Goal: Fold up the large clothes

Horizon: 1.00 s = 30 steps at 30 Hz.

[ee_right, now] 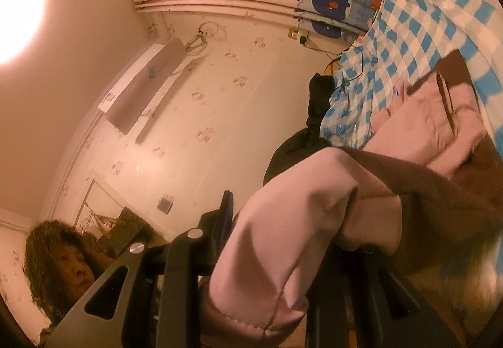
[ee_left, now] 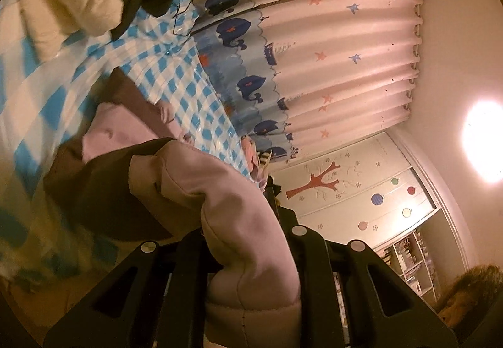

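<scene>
The left tool [ee_left: 251, 260] is clamped on a hem of the pink padded coat [ee_left: 226, 191], and the right tool [ee_right: 283, 269] pinches another edge, so the garment hangs between them for folding over the blue-checked bed [ee_left: 176, 78]. Quilted pink shell, brown lining showing.

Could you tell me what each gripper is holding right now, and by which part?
Both are shut on the pink padded coat: the left gripper and the right gripper each pinch a stitched edge.
</scene>
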### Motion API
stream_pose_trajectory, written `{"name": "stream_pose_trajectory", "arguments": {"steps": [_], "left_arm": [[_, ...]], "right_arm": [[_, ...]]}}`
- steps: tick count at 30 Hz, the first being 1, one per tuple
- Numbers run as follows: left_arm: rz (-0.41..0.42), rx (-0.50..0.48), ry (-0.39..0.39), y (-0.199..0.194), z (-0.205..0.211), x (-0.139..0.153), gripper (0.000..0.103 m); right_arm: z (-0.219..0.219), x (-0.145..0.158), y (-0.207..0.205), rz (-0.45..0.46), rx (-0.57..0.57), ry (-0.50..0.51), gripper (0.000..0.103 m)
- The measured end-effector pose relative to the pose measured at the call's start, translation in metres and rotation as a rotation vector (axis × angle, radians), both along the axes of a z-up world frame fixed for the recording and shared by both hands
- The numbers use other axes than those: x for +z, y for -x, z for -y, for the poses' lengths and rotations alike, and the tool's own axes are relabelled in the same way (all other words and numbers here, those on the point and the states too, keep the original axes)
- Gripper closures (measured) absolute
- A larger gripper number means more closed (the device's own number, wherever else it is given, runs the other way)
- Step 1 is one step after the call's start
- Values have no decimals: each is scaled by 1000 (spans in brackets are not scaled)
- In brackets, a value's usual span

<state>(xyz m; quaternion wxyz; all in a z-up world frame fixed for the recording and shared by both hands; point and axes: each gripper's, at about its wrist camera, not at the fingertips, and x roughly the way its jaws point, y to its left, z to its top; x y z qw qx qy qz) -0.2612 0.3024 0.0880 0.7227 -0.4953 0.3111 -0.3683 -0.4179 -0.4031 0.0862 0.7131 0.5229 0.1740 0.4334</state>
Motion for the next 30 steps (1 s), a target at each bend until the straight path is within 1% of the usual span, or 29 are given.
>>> {"name": "stream_pose_trajectory", "arguments": {"steps": [8,11,15,21,30], "left_arm": [[-9,22,9,-63,12,13,90],[-20,33,14,-87,17,15,89],[-30,48,9,-117,24,17,89],[-60,74,-9,-159,37,10,89],[-135,116,-61,-220,55,-17,89]], "right_arm": [[13,19,-62,-44,-29,27,77],[17,25,-84,-56,-39,38,75],[24,25,-113,-77,-52,47,75],[34,13,-154,-134,-78,47,75],[48,-31,-216,-287,-129,42,75]]}}
